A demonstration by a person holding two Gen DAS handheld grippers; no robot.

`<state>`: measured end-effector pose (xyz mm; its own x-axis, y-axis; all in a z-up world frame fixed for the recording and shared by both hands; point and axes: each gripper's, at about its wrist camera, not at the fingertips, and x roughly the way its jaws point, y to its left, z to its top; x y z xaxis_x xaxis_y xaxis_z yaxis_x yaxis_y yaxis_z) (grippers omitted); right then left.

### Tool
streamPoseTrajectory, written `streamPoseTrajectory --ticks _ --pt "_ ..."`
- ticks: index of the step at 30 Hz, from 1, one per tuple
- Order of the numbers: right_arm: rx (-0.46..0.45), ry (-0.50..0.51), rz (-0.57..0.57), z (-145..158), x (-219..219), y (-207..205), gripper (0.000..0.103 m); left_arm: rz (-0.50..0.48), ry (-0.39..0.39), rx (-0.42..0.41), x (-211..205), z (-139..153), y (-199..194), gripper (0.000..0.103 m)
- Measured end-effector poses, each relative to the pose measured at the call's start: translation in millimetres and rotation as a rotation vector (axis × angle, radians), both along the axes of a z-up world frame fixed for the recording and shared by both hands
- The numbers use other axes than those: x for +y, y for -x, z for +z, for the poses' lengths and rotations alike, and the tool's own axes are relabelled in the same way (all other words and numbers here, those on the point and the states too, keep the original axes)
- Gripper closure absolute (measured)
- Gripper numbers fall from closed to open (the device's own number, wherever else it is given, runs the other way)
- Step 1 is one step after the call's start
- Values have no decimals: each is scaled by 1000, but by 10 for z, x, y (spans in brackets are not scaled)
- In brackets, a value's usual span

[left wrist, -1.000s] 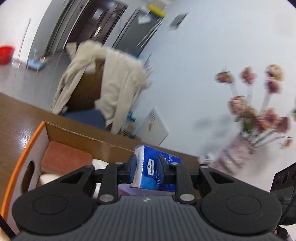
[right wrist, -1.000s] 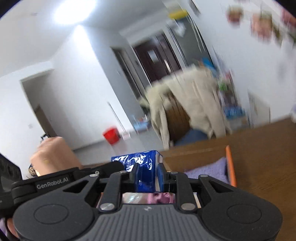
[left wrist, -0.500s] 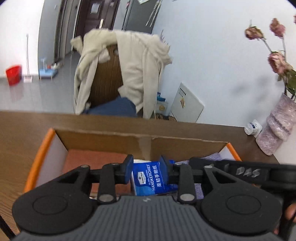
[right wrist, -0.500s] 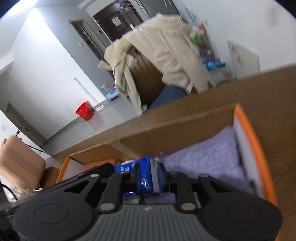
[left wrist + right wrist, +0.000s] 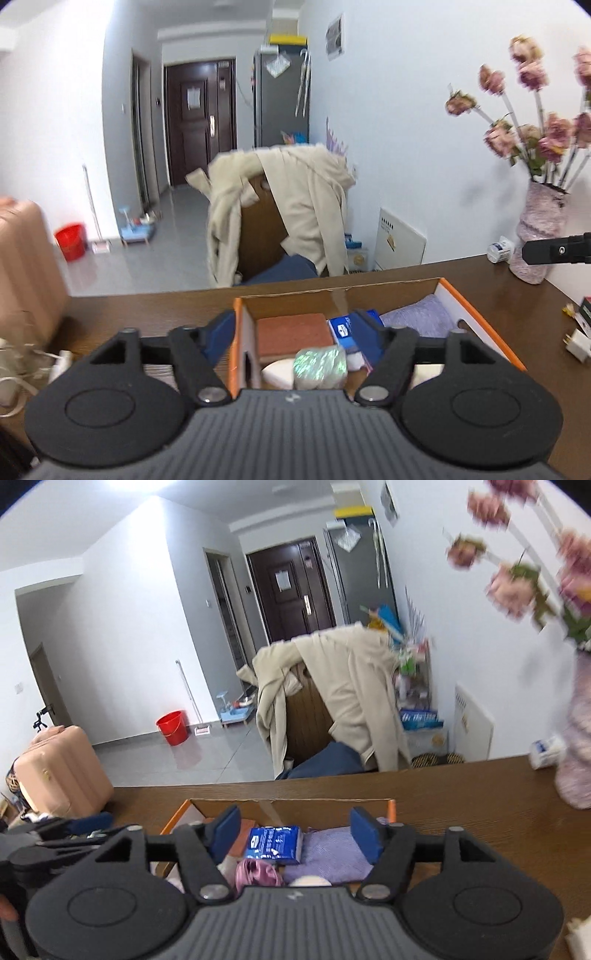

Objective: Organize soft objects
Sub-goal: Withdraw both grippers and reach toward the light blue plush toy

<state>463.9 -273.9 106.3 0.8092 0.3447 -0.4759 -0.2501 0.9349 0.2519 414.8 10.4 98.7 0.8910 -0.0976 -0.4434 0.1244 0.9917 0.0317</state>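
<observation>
An orange-rimmed cardboard box stands on the brown table. In it lie a blue tissue pack, a rust-red folded cloth, a purple towel, a shiny wrapped pack and a pink fabric piece. My left gripper hovers over the box's near left part, jaws opening wide, pads touching nothing. Above the box's near edge my right gripper has its jaws opening too. The tissue pack lies below and between them, untouched.
A pink vase of flowers and a small white bottle stand at the table's far right. A white plug lies right of the box, cables to its left. Behind the table is a chair with a beige coat.
Both grippers were shut on blue tissue packs and lowered them into the box. Now both have let go, spread their jaws and drawn back and up.
</observation>
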Motion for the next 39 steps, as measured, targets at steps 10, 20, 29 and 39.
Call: streamPoseTrajectory --ticks 10,20,29,39 --pt "-157 83 8 60 20 1504 25 18 20 -149 182 -67 1711 6" --pt "-307 109 -152 -427 277 2952 22 146 155 -143 402 -541 2794 3" --pt "-252 138 -172 -888 504 3683 18 168 162 -149 586 -678 3331 1" --pt "-239 134 -126 -967 700 3713 18 114 169 -115 486 -762 3200 1"
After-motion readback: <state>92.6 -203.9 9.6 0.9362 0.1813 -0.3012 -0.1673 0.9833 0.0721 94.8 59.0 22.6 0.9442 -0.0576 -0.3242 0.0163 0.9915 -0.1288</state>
